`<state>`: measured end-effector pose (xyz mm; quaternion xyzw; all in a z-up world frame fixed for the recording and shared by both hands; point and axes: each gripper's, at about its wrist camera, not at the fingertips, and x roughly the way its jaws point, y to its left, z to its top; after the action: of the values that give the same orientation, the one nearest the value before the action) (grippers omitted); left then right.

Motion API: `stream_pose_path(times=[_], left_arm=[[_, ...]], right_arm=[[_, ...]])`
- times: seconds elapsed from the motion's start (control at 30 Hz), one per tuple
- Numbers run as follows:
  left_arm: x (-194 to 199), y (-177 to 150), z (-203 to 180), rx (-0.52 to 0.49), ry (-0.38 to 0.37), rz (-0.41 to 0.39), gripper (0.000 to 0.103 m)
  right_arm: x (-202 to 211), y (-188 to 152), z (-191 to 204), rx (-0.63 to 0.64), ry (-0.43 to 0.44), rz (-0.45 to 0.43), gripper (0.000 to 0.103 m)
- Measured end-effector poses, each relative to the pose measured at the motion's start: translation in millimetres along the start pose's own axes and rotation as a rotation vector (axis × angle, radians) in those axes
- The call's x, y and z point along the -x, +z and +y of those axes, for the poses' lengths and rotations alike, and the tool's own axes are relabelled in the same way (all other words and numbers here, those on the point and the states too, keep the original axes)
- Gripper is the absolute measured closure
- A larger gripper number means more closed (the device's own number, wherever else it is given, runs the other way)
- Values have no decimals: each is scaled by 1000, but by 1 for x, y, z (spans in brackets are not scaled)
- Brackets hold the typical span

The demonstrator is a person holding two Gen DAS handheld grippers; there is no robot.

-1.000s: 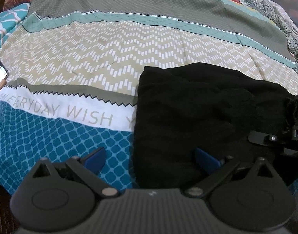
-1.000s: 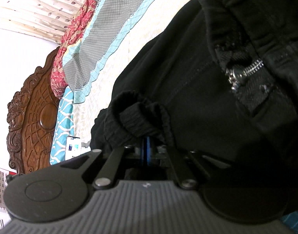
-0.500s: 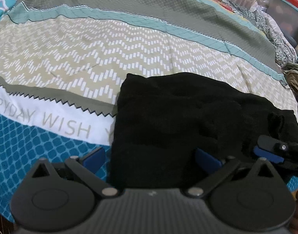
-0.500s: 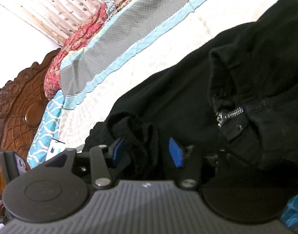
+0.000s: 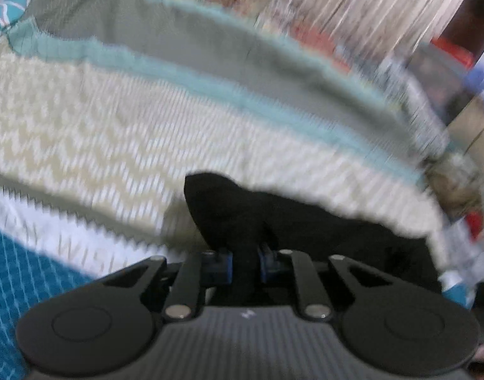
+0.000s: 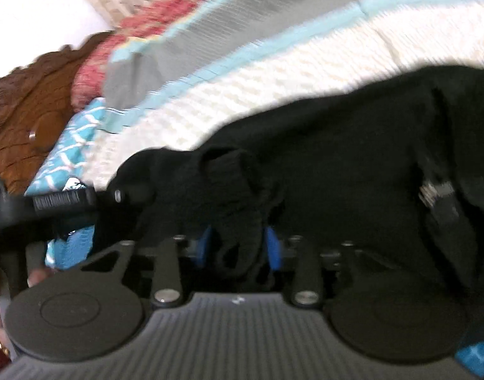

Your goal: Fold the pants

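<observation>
A patterned bedspread (image 5: 121, 145) of teal, white, beige zigzag and grey bands covered the bed and formed the work surface; both views were blurred by motion. Nearest the left wrist camera, the left gripper (image 5: 245, 264) had its blue-padded fingers (image 5: 226, 267) drawn close together, clamped on a raised fold of the black pants (image 5: 242, 218), which stood up from the bedspread as a dark peak between them. The remainder of the garment spread to the right across the beige zigzag band. In the right wrist view, the right gripper (image 6: 238, 248) had its blue pads (image 6: 273, 247) closed on a bunched, ribbed part of the pants (image 6: 337, 164), with cloth filling the gap between them. A metal zipper (image 6: 435, 191) showed on the fabric further right. The left gripper (image 6: 121, 196) entered that view from the left edge, touching the garment's near end. Beyond lay a teal pillow (image 6: 74, 145), a red floral cushion (image 6: 93, 76) and a carved wooden headboard (image 6: 23, 120).
</observation>
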<state>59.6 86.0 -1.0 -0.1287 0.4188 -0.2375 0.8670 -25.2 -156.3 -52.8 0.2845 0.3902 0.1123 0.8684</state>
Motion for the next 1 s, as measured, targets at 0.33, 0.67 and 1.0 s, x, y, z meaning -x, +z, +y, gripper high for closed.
stream_pose_path(times=[0.33, 0.67, 1.0], left_arm=[[-10, 31, 9, -118, 186, -63, 82], [-62, 7, 31, -107, 416, 78, 54], [-57, 2, 33, -120, 439, 76, 51]], right_arm=[[-50, 36, 31, 12, 17, -2, 71], [-89, 26, 7, -52, -63, 68, 59], [-75, 18, 6, -54, -63, 55, 54]])
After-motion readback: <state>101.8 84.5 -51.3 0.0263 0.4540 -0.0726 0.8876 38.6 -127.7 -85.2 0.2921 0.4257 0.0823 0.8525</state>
